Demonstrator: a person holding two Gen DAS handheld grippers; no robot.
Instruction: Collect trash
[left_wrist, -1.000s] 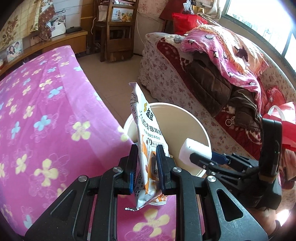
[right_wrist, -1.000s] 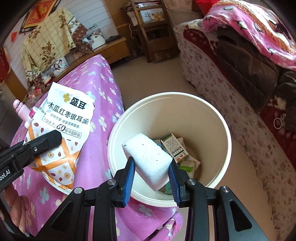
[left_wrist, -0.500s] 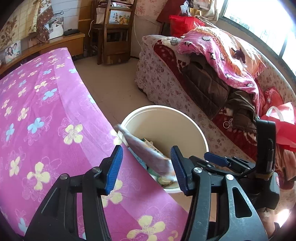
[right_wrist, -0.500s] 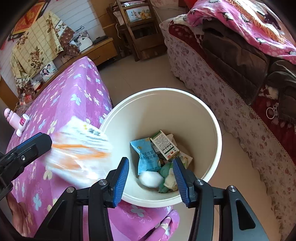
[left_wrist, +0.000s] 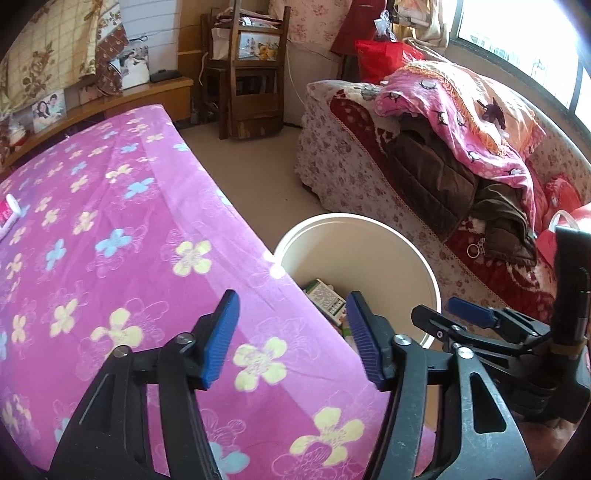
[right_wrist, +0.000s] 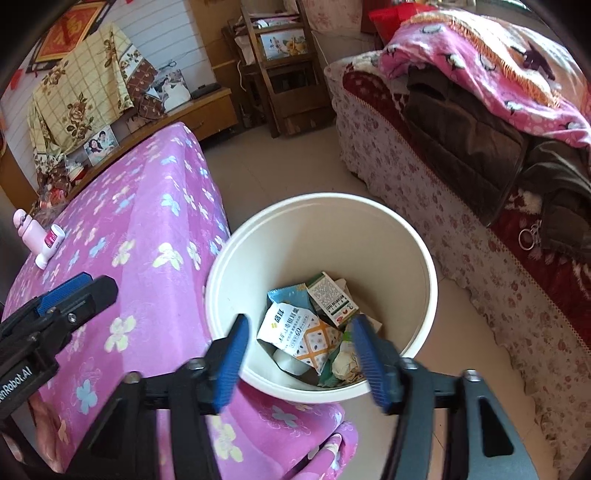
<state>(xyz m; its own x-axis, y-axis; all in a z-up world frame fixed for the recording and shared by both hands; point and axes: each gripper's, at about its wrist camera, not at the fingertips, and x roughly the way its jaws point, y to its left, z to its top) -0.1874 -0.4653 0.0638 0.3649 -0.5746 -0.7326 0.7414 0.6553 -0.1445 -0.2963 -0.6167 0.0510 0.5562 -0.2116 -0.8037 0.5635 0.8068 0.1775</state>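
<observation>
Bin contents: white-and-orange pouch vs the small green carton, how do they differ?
The white-and-orange pouch is a soft, flat packet, creased; the small green carton is a stiff box with straight edges. The pouch is the larger. The pouch lies nearer the camera in the right wrist view, on top of the heap; the carton sits behind it, tilted, barcode side up. Both lie loose inside the cream bin.

— What sort of place is this?

— A lived-in home, a sitting room by the look of it. There's a sofa (left_wrist: 354, 155) in a floral cover, piled with a pink blanket (left_wrist: 454, 110) and a brown coat (left_wrist: 436, 181).

— Anything else?

— A table under a pink flowered cloth (left_wrist: 122, 236), family photos (right_wrist: 100, 142) on a low wooden cabinet (right_wrist: 207, 114), a wooden chair (left_wrist: 251, 70), and a red framed hanging (right_wrist: 68, 29) on the wall.
</observation>
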